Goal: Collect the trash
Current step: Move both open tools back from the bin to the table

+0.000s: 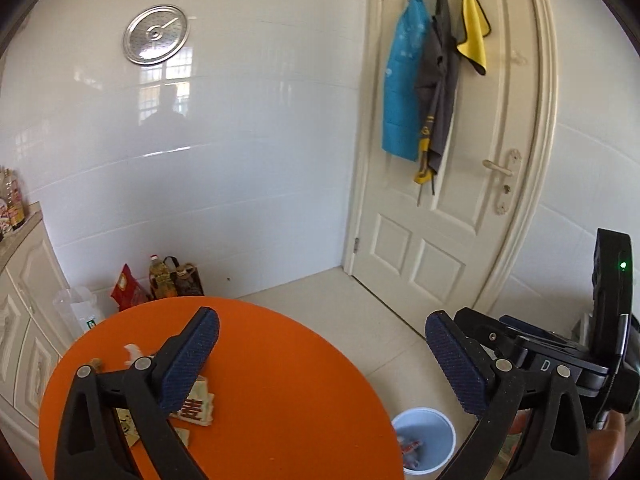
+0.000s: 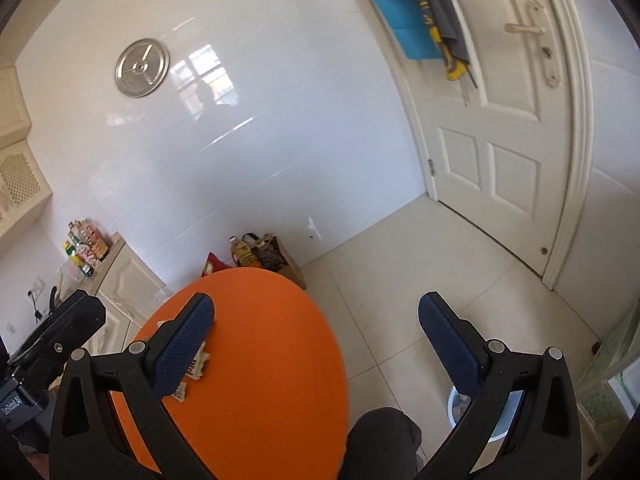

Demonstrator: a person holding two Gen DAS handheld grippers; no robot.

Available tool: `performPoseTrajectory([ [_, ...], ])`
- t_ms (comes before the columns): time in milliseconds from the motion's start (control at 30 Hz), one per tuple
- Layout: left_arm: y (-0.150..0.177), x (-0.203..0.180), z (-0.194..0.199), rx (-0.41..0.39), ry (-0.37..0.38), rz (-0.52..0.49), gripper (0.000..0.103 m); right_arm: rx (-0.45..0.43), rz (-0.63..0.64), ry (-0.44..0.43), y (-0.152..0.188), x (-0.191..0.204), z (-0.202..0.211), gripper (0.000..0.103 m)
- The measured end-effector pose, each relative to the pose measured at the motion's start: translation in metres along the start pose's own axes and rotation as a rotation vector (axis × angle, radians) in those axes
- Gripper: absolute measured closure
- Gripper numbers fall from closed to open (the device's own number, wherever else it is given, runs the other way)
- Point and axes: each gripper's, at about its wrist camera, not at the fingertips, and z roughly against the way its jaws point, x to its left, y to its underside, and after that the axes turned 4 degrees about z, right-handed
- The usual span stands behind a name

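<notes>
both grippers stand wide apart with nothing between the pads: the left gripper (image 1: 322, 344) and the right gripper (image 2: 316, 332) hang above the round orange table (image 1: 280, 380). the trash lies on the table's left part: flat paper wrappers (image 1: 196, 402) with red print, a small crumpled white scrap (image 1: 132, 352) beyond them. these look light, thin and limp, likely to slide on the smooth top, so pinching a raised edge or corner seems best. the pale blue bin (image 1: 424, 438) stands on the floor just right of the table, some trash already inside.
</notes>
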Motion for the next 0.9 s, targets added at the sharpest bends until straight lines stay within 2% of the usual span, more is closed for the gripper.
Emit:
performPoseTrajectory([
  [267,0.04,0.081,0.087,-0.069,-0.166,0.128,0.001,-0.014,0.19,-0.154,-0.003,0.109,-0.005,0.0],
  [533,0.082,0.112,0.139,-0.081,-0.317,0.221,0.001,0.0,0.35,-0.223,0.008,0.181,-0.017,0.0],
  [700,0.1,0.11,0.144,-0.052,-0.37,0.258,0.001,0.02,0.398,-0.231,0.019,0.193,-0.029,0.0],
  [800,0.097,0.106,0.124,-0.014,-0.393,0.258,0.001,0.053,0.433,-0.223,0.026,0.195,-0.044,0.0],
  [900,0.101,0.107,0.101,0.037,-0.403,0.269,0.001,0.122,0.44,-0.209,0.036,0.194,-0.071,0.0],
])
